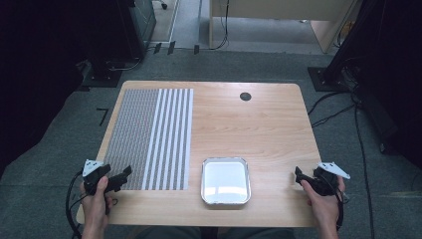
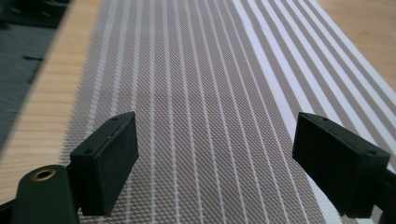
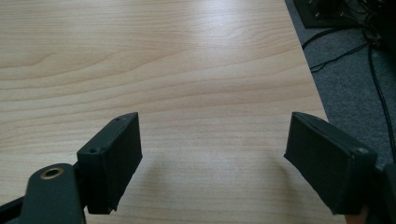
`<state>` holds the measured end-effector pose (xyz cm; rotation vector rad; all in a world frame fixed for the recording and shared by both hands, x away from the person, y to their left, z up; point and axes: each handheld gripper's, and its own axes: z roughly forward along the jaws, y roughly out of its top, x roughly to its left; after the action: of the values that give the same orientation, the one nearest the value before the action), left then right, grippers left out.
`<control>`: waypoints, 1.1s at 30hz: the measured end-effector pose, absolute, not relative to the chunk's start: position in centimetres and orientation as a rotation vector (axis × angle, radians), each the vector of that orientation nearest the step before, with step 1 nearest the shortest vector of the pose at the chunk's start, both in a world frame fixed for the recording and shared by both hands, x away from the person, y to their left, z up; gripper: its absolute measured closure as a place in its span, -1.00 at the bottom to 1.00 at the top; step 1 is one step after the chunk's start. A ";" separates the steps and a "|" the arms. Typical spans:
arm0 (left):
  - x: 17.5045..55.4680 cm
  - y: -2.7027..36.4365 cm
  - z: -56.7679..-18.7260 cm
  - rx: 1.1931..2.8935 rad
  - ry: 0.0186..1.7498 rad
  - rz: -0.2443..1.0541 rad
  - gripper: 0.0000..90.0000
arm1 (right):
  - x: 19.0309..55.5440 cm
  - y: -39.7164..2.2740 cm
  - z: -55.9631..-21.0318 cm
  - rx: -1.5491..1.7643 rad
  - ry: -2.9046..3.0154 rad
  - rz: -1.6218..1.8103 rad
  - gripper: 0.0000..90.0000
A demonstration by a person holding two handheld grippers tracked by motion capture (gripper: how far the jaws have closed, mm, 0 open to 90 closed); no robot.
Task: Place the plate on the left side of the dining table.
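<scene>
- The table [image 1: 259, 129] is light wood with rounded corners, standing on grey carpet.
- A striped mat [image 1: 149, 139] lies flat on the table's left part, reaching from near the far edge almost to the near edge; its left part is a fine grey weave with thin pale lines, its right part has broad white stripes.
- A shallow foil tray [image 1: 225, 180] sits near the table's front edge, just right of the mat and apart from it; it looks empty, with a bright bare bottom.
- A small dark round cap [image 1: 245, 96] is set into the tabletop near the far edge, right of centre.
- The left gripper [image 1: 124, 175] is held in the left hand [image 1: 97, 201] at the table's near left corner, over the mat's near left part; in the left gripper view its jaws stand wide apart with nothing between them, the mat [image 2: 201, 93] beneath.
- The right gripper [image 1: 298, 175] is held in the right hand [image 1: 322, 204] at the near right edge, well apart from the tray; in the right gripper view its jaws are spread wide and empty over bare wood [image 3: 187, 70].
- Cables [image 1: 363, 139] run across the carpet right of the table.
</scene>
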<state>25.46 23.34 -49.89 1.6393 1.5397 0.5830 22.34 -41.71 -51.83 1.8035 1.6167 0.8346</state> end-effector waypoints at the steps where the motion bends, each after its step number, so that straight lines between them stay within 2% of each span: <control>1: 25.5 23.3 -49.9 1.639 1.540 0.583 -0.65 | 22.3 -41.7 -51.8 1.803 1.617 0.835 -0.59; 4: 25.4 22.7 -49.6 1.629 1.531 0.606 -0.68 | 22.4 -41.7 -51.7 1.814 1.614 0.866 -0.57; 8: 25.6 21.7 -49.7 1.660 1.514 0.569 -0.77 | 22.5 -41.5 -51.5 1.817 1.609 0.890 -0.56; 33: 26.2 16.7 -50.0 1.735 1.445 0.465 -0.77 | 22.6 -38.4 -49.7 1.793 1.570 0.977 -0.46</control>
<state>26.25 16.72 -49.96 1.7349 1.4450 0.4654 22.64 -38.39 -49.70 1.7931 1.5695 0.9765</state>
